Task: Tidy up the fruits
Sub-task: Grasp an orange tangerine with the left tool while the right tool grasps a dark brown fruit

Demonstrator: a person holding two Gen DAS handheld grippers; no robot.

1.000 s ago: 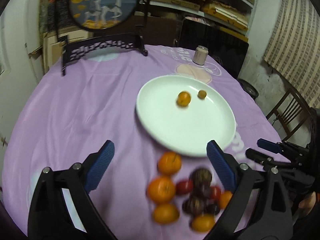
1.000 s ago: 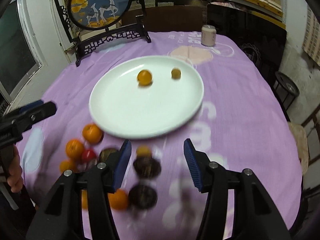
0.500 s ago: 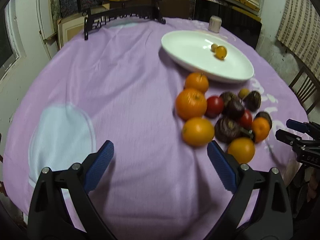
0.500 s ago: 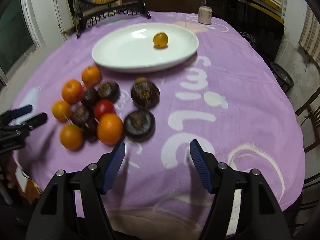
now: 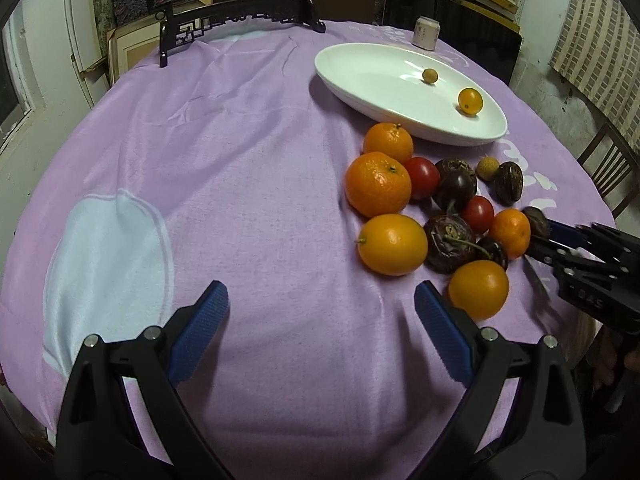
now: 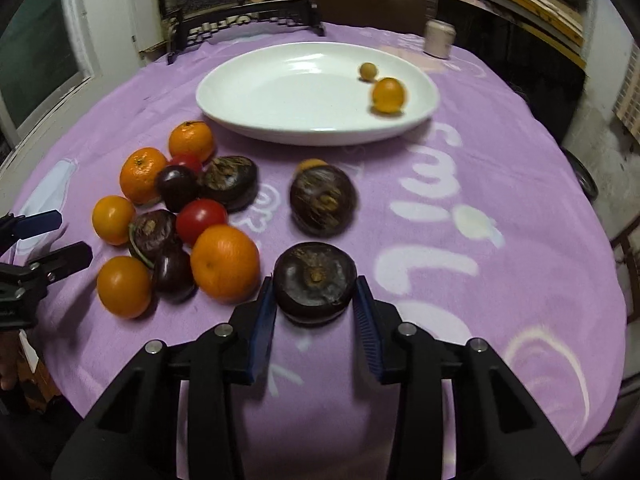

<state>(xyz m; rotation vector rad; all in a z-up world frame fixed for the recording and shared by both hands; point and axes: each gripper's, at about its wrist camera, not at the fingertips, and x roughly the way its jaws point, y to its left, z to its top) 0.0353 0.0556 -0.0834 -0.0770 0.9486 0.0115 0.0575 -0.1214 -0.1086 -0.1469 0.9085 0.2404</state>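
A white plate (image 5: 360, 76) (image 6: 248, 92) holds a small orange fruit (image 5: 470, 100) (image 6: 388, 95) and a tiny yellowish one (image 5: 430, 75) (image 6: 367, 70). In front of it lies a pile of oranges (image 5: 377, 189) (image 6: 224, 263), red tomatoes (image 5: 421, 177) (image 6: 201, 219) and dark brown fruits (image 5: 450, 243) (image 6: 323, 200). My right gripper (image 6: 315, 312) has its jaws closed against both sides of a dark brown fruit (image 6: 315, 282) on the cloth. My left gripper (image 5: 320, 332) is open and empty over bare cloth, left of the pile.
The round table has a purple cloth (image 5: 240, 140) with white prints. A black carved stand (image 5: 236, 24) (image 6: 244, 20) with a round picture stands at the back. A small can (image 5: 426, 32) (image 6: 439, 38) sits behind the plate. A chair (image 5: 608, 172) is at the right.
My right gripper has moved forward to the pile and closed on the nearest dark brown fruit. My left gripper has pulled back and stayed open.
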